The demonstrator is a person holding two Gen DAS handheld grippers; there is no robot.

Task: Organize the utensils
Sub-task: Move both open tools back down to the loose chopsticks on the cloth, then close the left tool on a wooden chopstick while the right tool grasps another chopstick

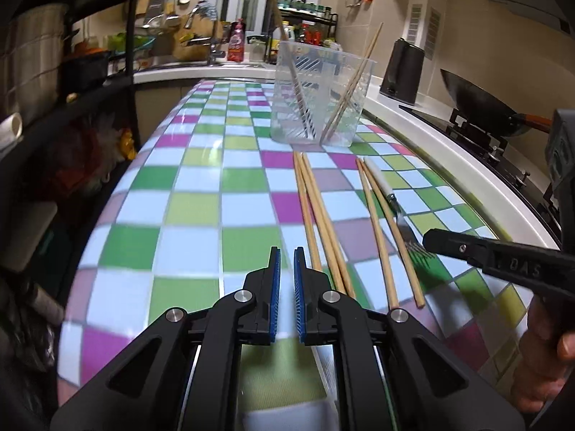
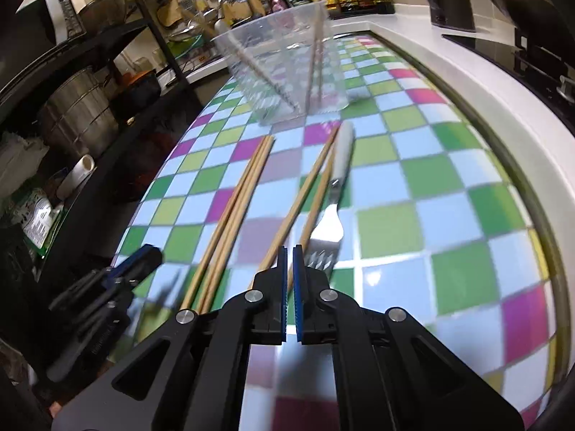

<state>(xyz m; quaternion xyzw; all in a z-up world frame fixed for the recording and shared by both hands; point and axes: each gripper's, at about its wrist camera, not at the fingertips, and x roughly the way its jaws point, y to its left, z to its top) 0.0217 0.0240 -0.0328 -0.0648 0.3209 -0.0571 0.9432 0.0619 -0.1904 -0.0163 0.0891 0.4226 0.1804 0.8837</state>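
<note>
Both grippers, left gripper [image 1: 286,251] and right gripper [image 2: 289,249], tilt down over chopsticks [image 1: 316,215], jaws nearly closed, empty

left gripper [image 1: 286,251] closed and empty, right gripper [image 2: 289,249] likewise

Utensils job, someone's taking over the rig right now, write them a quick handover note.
Left gripper: shut, empty, low over the checkered table.
Right gripper: shut, empty, just above the fork.
Clear container stands at the table's far end.
Done: chopsticks already stand inside it, leaning on both sides.
Left: the left pair of chopsticks, the right pair of chopsticks and the white-handled fork lying beside it, all flat on the table before the container.
</note>
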